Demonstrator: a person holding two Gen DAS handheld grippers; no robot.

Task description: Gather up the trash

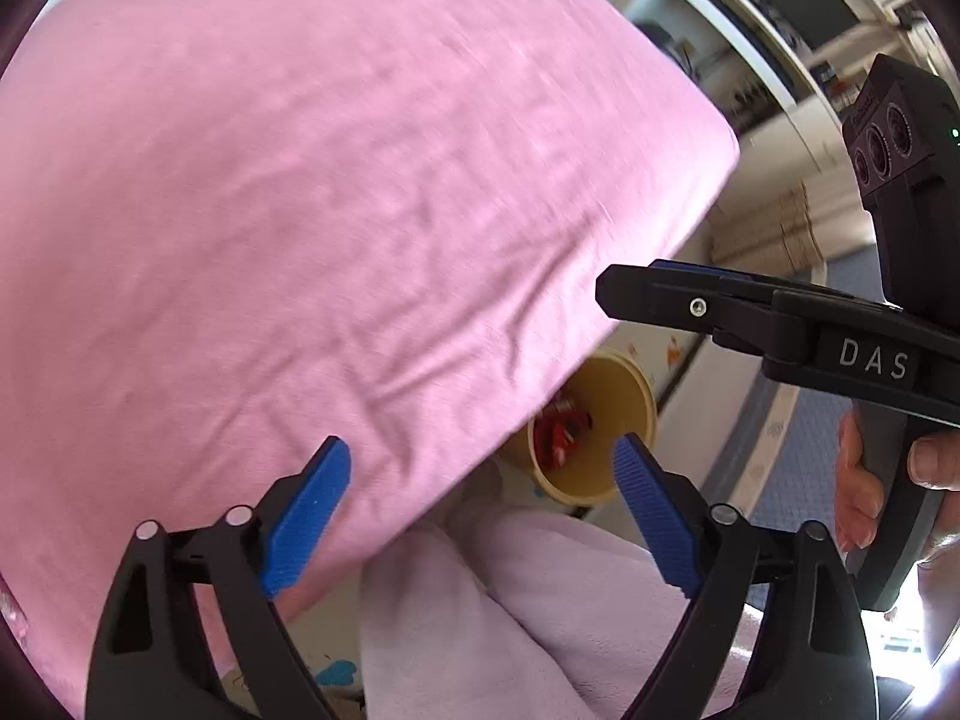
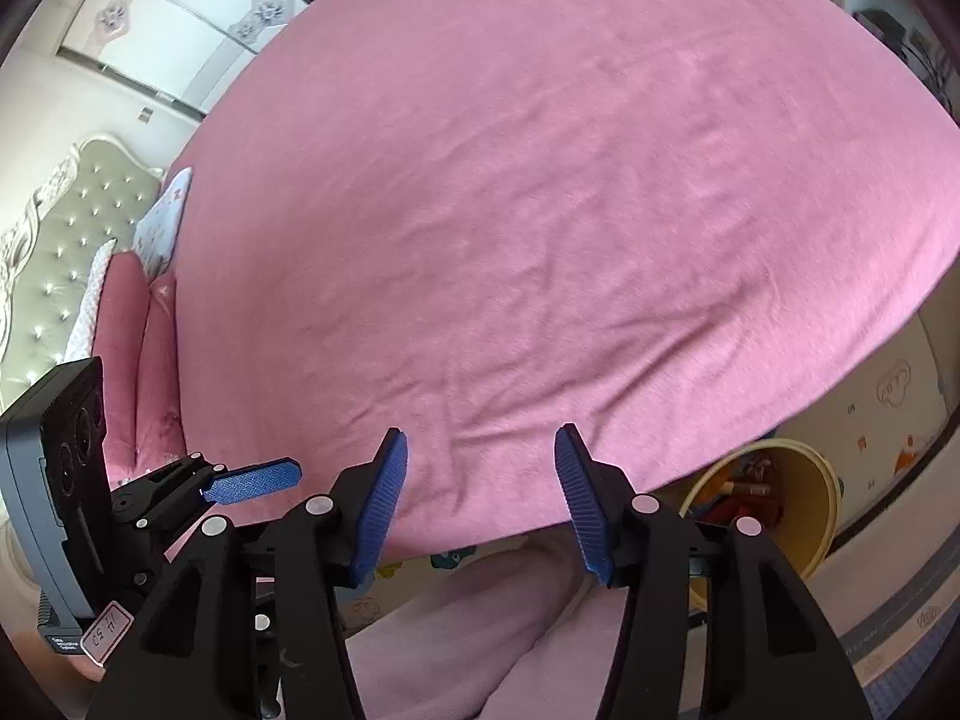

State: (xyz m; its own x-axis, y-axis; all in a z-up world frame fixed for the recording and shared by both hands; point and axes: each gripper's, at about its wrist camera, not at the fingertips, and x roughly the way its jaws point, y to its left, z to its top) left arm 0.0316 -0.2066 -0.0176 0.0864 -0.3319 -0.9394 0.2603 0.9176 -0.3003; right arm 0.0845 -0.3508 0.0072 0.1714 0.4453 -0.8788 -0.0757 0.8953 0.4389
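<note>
A: While both grippers hang over the pink bed (image 2: pixel 540 210), where's the trash?

B: In the yellow bin (image 2: pixel 822 516) on the floor, just past the bed's near edge, right side. Red wrappers (image 1: pixel 561 429) inside, plus other bits, too small to ID. Bed edge hides part of the rim in the left wrist view.

A: Left gripper (image 1: pixel 480 510)?

B: Fingers (image 1: pixel 306 516) spread wide, nothing betw. them. Pink sheet and pale pink fabric (image 1: pixel 480 612) show thru the gap.

A: Right gripper (image 2: pixel 480 504)?

B: Blue fingers (image 2: pixel 381 510) apart too, narrower gap, nothing held. Seen side-on in the left view, w/ a hand (image 1: pixel 864 492) on its grip.

A: Anything else?

B: Pillows (image 2: pixel 138 324) against a grey tufted headboard (image 2: pixel 66 240) far left. Play mat (image 2: pixel 888 414) w/ cartoon prints under the bin. Shelves (image 1: pixel 780 30) far right.
</note>
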